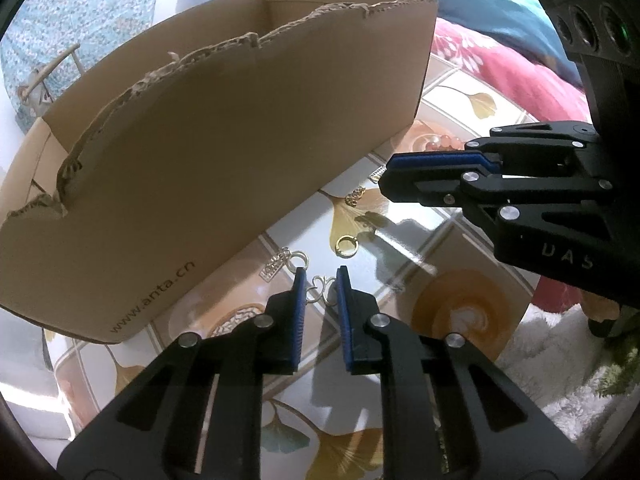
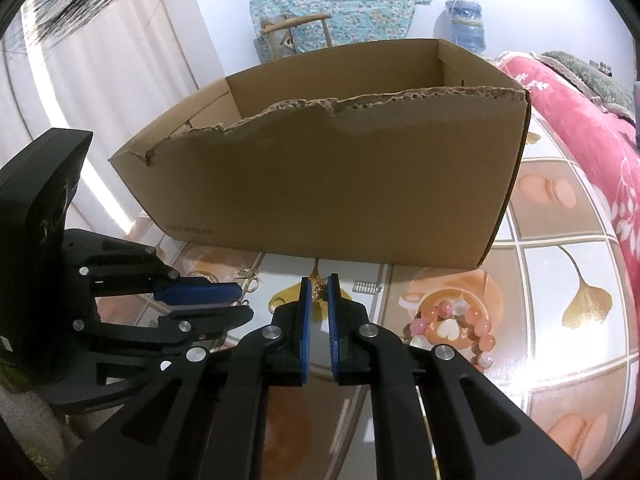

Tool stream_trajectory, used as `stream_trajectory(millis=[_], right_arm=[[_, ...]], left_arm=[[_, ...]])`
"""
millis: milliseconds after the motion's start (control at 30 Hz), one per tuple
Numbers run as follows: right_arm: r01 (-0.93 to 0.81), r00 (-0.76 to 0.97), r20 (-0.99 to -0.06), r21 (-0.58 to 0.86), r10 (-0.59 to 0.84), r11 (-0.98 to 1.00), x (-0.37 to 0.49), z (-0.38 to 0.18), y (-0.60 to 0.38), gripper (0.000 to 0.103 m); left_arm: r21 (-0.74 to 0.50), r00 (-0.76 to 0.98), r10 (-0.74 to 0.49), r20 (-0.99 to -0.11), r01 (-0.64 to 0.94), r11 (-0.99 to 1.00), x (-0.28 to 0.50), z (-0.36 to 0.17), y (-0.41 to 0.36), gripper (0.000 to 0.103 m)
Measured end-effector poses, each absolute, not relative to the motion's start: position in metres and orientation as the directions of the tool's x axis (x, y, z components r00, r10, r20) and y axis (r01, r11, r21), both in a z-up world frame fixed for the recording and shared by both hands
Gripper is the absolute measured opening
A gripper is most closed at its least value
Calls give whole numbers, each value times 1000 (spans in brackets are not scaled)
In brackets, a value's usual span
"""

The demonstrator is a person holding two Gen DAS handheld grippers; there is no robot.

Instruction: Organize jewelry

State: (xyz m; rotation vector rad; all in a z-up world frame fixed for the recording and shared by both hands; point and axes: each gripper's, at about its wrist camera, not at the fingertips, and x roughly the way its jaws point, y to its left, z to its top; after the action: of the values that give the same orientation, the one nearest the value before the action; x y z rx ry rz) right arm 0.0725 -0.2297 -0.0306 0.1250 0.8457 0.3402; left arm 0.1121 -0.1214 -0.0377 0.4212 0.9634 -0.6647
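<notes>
While right hand-held gripper (image 2: pixel 319 289) pinches small gold charm (image 2: pixel 319 290), left hand-held gripper (image 1: pixel 321 280) straddles silver looped earring (image 1: pixel 319 293), unclamped

Item one: our left gripper (image 1: pixel 320 278), pitched steeply downward, blue pads (image 1: pixel 298 312) facing each other with a narrow gap between them. Item two: our right gripper (image 2: pixel 319 280), angled down beside the left and crossing in front of it, jaws drawn nearly together, tips pinching a small gold charm (image 2: pixel 320 291).

Cardboard box (image 2: pixel 320 184) interior hidden behind wall
</notes>
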Motion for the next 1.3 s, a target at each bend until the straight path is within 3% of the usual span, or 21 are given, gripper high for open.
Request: stream_trajectory(millis=[567,633,700,800,1033,1200,1300], right_arm=[[-247,614,-708,246,348,937,72,-30,-230,8],[-250,612,-709,248,351,936,72,-30,-230,8],[-253,610,-709,249,354,935,72,-31,-229,8],[-258,610,-707,248,357,934,71,-30,-227,8],[-251,612,-707,251,354,935,71,-31,-228,8],[-250,614,-704,254,356,934,71,-30,-232,8],[-250,615,-703,256,357,934,72,-31,-233,8]], left_arm=[[60,419,-322,-849,682,729,107,-29,-113,4],[45,409,-322,-854,674,737,109,-30,-111,9],[35,402,-317,-859,664,747,111,-32,-109,27],[25,394,-318,-862,660,751,114,-35,-109,28],[1,389,-336,-858,655,755,118,-37,-112,28],[7,376,-339,-862,678,735,113,-36,-116,10],[22,382,-327,-865,678,735,111,-36,-118,10]])
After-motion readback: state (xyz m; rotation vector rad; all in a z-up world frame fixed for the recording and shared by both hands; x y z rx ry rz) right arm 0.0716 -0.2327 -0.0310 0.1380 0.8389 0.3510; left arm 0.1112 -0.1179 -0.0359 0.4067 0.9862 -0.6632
